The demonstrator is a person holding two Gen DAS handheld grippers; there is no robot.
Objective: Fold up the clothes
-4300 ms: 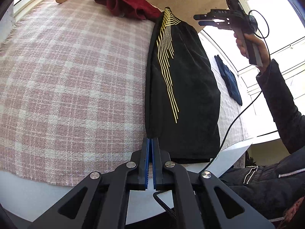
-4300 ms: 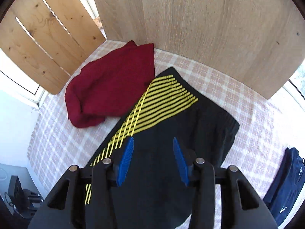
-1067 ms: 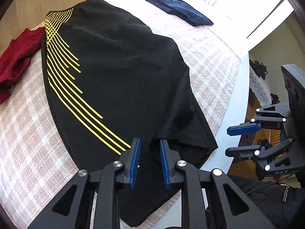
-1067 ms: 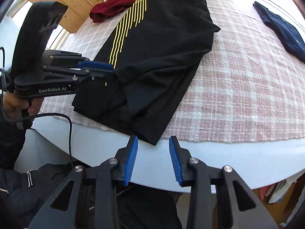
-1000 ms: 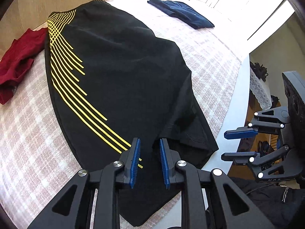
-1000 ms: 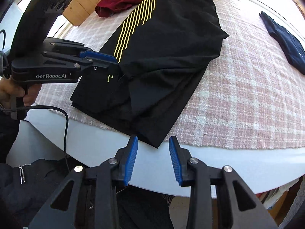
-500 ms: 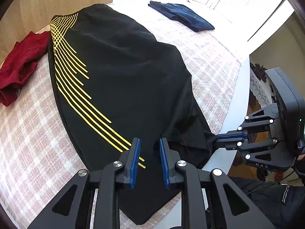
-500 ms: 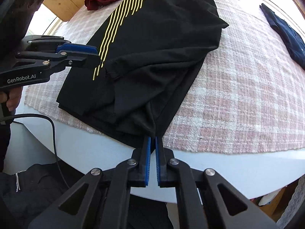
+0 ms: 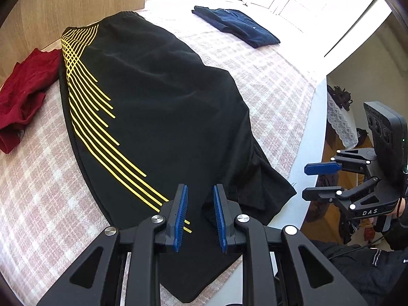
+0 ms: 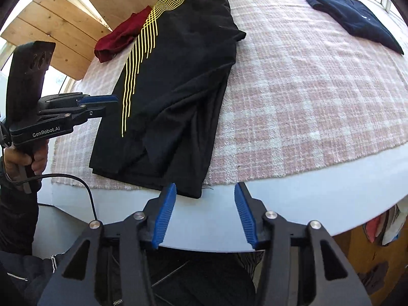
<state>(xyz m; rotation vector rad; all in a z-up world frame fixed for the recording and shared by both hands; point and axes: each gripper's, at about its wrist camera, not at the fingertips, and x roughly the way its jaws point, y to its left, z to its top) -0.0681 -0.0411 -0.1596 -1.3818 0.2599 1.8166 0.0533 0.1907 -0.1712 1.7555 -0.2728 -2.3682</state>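
A black garment with yellow stripes (image 9: 158, 117) lies lengthwise on the pink checked cloth (image 9: 270, 76), folded in half; it also shows in the right wrist view (image 10: 178, 81). Its near hem reaches the table's front edge. My left gripper (image 9: 200, 214) is open and empty, just above the near hem by the stripe ends; it also shows in the right wrist view (image 10: 102, 104). My right gripper (image 10: 204, 211) is wide open and empty, off the table's front edge, just short of the hem's corner; it also shows in the left wrist view (image 9: 321, 179).
A crumpled dark red garment (image 9: 23, 97) lies at the far left beside the black one. A folded navy garment (image 9: 237, 26) lies at the far right of the cloth. Wooden boards (image 10: 58, 28) stand behind the table. The white table edge (image 10: 306, 191) runs along the front.
My right gripper was shut on the hem's corner half a second ago; it has let go, opened wide and drawn back off the table edge. My left gripper stays open over the hem.
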